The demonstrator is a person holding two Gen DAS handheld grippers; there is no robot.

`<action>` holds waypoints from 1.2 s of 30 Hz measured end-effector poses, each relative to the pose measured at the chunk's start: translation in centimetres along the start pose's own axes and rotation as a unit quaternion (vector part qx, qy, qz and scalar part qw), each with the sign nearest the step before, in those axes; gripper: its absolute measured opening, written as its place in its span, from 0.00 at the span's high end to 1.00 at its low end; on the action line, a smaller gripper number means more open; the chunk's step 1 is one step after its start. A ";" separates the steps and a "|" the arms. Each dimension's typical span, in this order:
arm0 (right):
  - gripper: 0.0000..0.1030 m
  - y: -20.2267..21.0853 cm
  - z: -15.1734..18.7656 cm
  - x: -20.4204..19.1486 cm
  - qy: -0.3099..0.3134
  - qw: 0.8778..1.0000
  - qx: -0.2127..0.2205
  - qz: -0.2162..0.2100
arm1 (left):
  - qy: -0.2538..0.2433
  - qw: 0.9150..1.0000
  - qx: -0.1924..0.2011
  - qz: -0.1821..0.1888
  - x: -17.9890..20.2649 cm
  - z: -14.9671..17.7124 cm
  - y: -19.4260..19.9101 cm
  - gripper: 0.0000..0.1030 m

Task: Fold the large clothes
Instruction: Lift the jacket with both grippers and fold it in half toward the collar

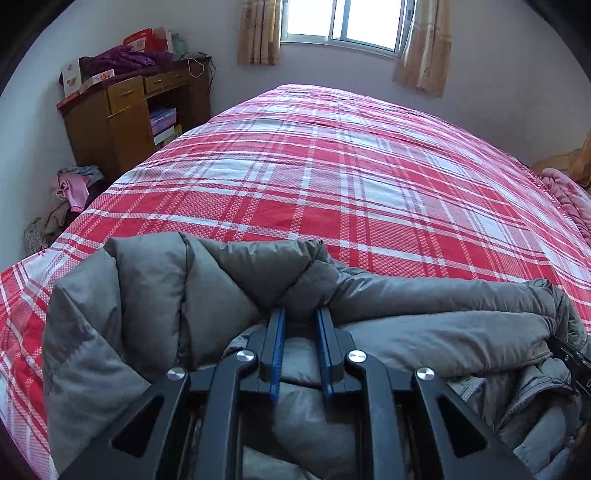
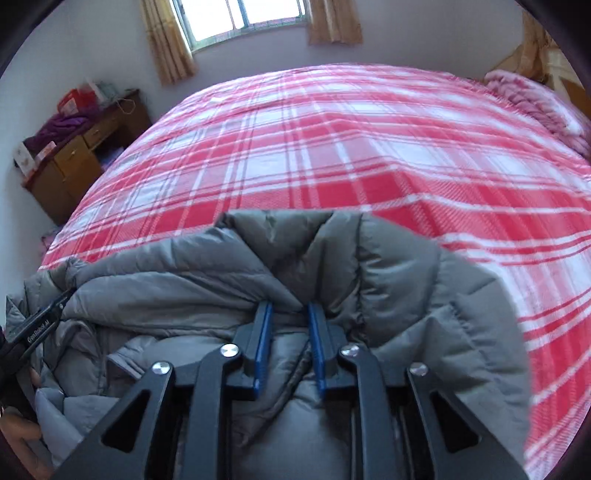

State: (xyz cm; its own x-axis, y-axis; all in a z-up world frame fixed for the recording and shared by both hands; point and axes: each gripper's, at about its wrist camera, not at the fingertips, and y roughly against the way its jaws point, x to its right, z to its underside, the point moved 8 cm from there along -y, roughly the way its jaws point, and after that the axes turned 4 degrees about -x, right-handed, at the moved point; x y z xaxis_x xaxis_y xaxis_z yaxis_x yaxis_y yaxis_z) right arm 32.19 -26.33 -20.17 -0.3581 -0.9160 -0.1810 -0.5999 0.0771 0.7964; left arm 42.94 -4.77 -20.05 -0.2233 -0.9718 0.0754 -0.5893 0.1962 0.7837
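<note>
A large grey puffer jacket (image 1: 424, 325) lies bunched at the near edge of a bed with a red and white plaid cover (image 1: 314, 166). My left gripper (image 1: 302, 314) is shut on a fold of the jacket near its left side. My right gripper (image 2: 290, 308) is shut on a fold of the same jacket (image 2: 406, 280) near its right side. The jacket's zipper (image 1: 524, 402) shows at the lower right of the left wrist view. The left gripper's body (image 2: 37, 328) shows at the left edge of the right wrist view.
A wooden cabinet (image 1: 125, 114) with purple clothes on top stands at the far left. A heap of clothes (image 1: 74, 192) lies on the floor below it. A pink blanket (image 2: 535, 99) lies at the bed's far right. A curtained window (image 1: 343, 22) is behind the bed.
</note>
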 end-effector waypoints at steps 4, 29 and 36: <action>0.79 -0.1 0.0 -0.5 0.020 0.999 0.004 0.027 | -0.001 1.000 0.001 0.000 -0.1 0.0 0.1 0.83; 0.58 8.5 -1.0 -0.3 -0.015 0.995 0.087 -0.044 | -0.069 0.997 0.024 0.022 -0.7 0.9 11.5 0.83; 0.54 23.7 5.5 0.1 0.004 0.984 0.154 -0.087 | -0.062 0.994 0.032 0.090 -6.1 9.2 24.1 0.83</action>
State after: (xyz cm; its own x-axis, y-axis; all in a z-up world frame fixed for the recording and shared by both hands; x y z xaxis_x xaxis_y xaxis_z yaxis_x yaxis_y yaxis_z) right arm 14.02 -22.42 -4.53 -0.2255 -0.9286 -0.2947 -0.8411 0.0329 0.5399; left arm 22.93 7.06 -7.32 -0.4211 -0.8977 0.1300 -0.5788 0.3762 0.7235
